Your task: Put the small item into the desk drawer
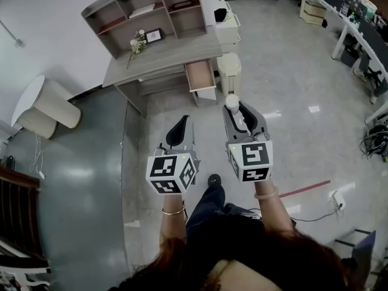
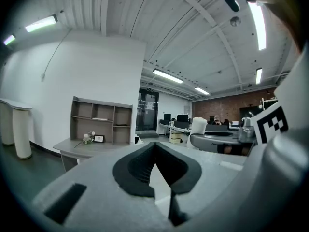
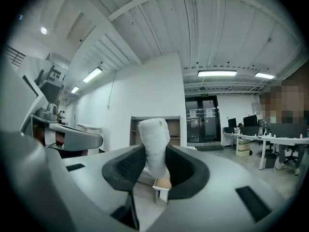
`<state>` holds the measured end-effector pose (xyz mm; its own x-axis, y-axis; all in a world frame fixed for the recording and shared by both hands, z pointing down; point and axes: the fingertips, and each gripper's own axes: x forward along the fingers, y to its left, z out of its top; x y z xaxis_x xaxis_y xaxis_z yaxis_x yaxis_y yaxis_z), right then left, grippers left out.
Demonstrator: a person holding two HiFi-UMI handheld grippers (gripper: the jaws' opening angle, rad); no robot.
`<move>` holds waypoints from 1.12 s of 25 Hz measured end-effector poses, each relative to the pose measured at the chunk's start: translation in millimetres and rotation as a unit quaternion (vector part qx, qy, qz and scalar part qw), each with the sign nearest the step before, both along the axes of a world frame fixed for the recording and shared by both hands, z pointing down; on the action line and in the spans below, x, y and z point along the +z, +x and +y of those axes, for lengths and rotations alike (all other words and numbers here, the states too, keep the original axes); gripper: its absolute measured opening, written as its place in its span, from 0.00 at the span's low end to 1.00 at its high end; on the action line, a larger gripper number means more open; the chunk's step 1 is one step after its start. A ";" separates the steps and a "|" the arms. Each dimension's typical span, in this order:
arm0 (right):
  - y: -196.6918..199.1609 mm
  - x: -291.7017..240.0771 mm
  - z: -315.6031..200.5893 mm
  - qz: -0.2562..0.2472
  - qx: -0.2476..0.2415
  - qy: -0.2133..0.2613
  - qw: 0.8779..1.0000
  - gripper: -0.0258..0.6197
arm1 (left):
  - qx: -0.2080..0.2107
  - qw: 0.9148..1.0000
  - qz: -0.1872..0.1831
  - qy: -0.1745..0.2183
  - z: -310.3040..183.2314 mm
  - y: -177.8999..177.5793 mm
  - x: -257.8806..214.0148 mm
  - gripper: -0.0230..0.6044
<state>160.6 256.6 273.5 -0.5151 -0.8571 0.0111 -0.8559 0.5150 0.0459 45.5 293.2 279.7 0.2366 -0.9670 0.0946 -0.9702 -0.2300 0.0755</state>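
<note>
Polished grey flooring is stretching between the person and a desk (image 1: 163, 56) standing against the white wall, with a shelf unit sitting on top and its drawer (image 1: 200, 76) hanging pulled out at the right end.

The right hand-held gripper (image 1: 238, 111) is pinching the small white item (image 1: 231, 102), a rounded, soft-looking cylinder, and is pointing level. The item is sticking up well above the pads, which are gripping only its lower part (image 3: 154, 146). The left hand-held gripper (image 1: 180, 126) is carrying nothing, its jaws resting pressed together at the tips (image 2: 154, 151).

Both are hovering well apart from the drawer, so most of the carry is likely yet to come. With so much of the item standing proud of the jaws, it could be tipping or slipping out during the walk. A pale waste bin (image 1: 230, 71) is standing just beside the drawer, so a release made slightly to the right could be sending the item into the bin, or bouncing it off the drawer's front edge. A cable (image 1: 315, 214) is lying on the floor to the right, though probably off the path.

No readable writing is showing: the cubes are carrying only black-and-white square markers, and the sign over the far door is appearing too small to read.
</note>
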 end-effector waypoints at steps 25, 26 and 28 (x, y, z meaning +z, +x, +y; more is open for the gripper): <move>-97.1 -8.0 -143.5 0.019 0.011 0.002 1.000 0.23 | 0.049 0.999 -0.002 0.004 -153.5 -68.6 -7.3 0.06; -101.2 -8.4 -148.8 0.019 0.012 0.002 1.000 0.23 | 0.053 0.999 -0.001 0.005 -159.2 -71.3 -7.2 0.06; -107.7 -8.0 -157.8 0.022 0.015 0.001 1.000 0.23 | 0.059 0.998 -0.001 0.003 -169.2 -75.4 -5.7 0.06</move>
